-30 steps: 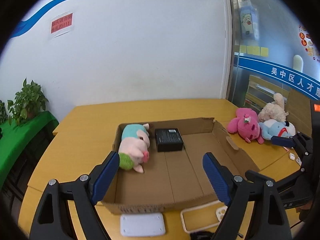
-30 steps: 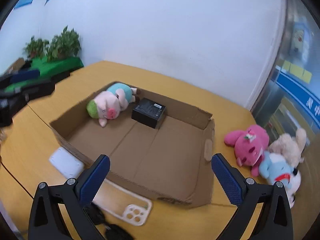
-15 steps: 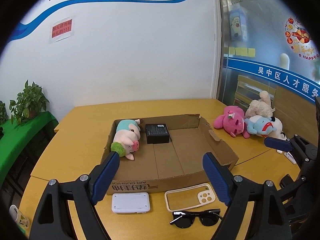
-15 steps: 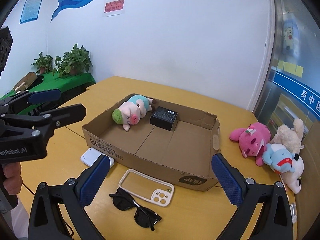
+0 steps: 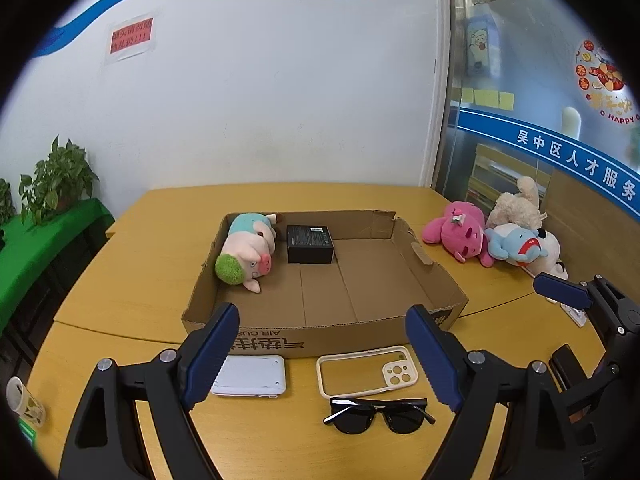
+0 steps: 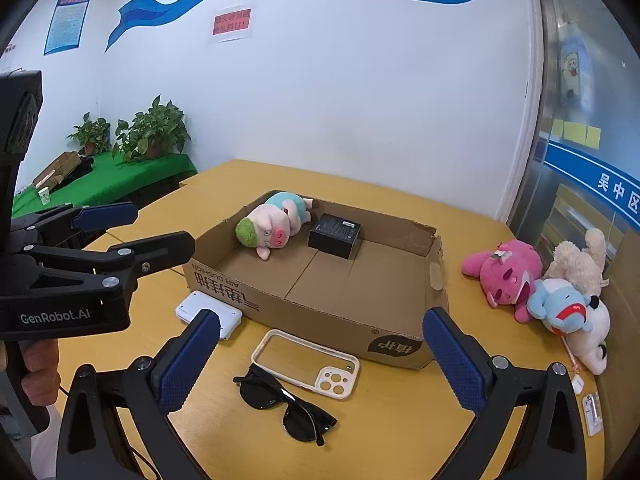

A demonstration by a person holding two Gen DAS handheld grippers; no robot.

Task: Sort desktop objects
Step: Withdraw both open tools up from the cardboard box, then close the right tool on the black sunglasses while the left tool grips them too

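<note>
A shallow cardboard box (image 5: 436, 280) (image 6: 400, 340) sits on the yellow table and holds a pig plush (image 5: 248, 252) (image 6: 272, 228) and a black box (image 5: 310, 244) (image 6: 336, 236). In front of it lie a white device (image 5: 250, 376) (image 6: 190, 310), a cream phone case (image 5: 368, 370) (image 6: 306, 364) and black sunglasses (image 5: 380, 420) (image 6: 288, 404). My left gripper (image 5: 322, 354) is open and empty above these. My right gripper (image 6: 320, 360) is open and empty. The left gripper also shows at the left of the right wrist view (image 6: 120, 232).
A pink plush (image 5: 460, 232) (image 6: 504, 276), a blue plush (image 5: 516, 244) (image 6: 560, 304) and a beige plush (image 5: 516, 204) (image 6: 580, 260) lie at the table's right edge. Potted plants (image 6: 152, 132) stand on a green-covered table at left. A wall is behind.
Both grippers have pulled back and up from the box. The white device, phone case and sunglasses have come into view. Both stay open.
</note>
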